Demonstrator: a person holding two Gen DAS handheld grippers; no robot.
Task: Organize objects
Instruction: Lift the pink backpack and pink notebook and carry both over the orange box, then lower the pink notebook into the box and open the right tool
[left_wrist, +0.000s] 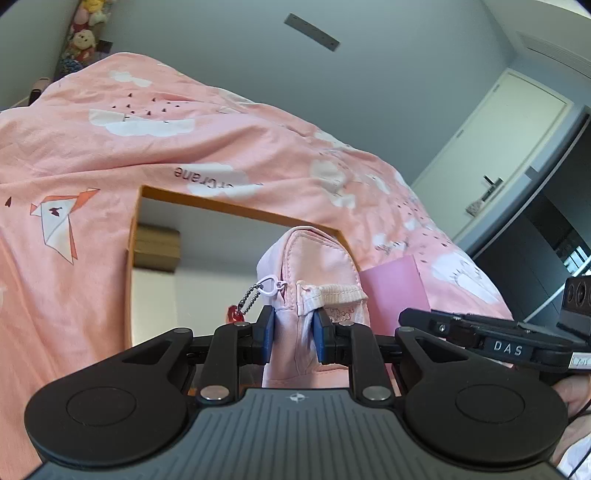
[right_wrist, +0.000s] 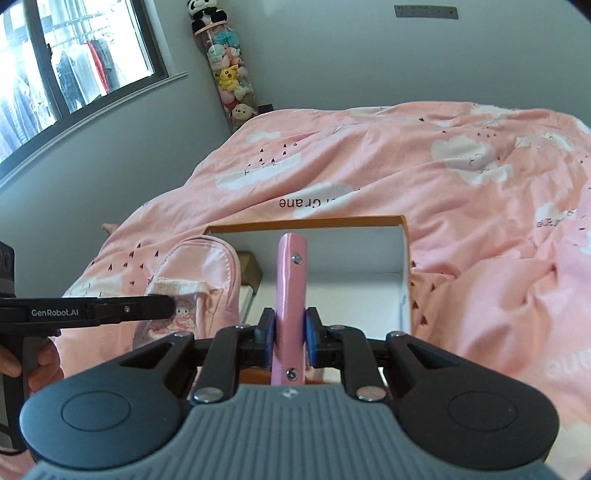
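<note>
My left gripper (left_wrist: 293, 334) is shut on the lower end of a soft pale pink pouch (left_wrist: 314, 266), which stands up between the blue pads with a red charm (left_wrist: 235, 314) on a bead chain hanging at its left. My right gripper (right_wrist: 290, 334) is shut on a flat pink case (right_wrist: 291, 295), held edge-on with two small screws showing. Both items hang over an open box (right_wrist: 404, 266) with orange walls and a white inside, which sits on the bed. The pink case (left_wrist: 397, 291) shows at the right in the left wrist view. The pouch (right_wrist: 199, 288) appears at the left in the right wrist view.
A pink duvet (right_wrist: 443, 206) with cloud prints covers the bed around the box. A small brown carton (left_wrist: 157, 248) lies inside the box at its left. A clear tube of plush toys (right_wrist: 231, 81) stands in the corner by the window. A white door (left_wrist: 495, 162) is at the right.
</note>
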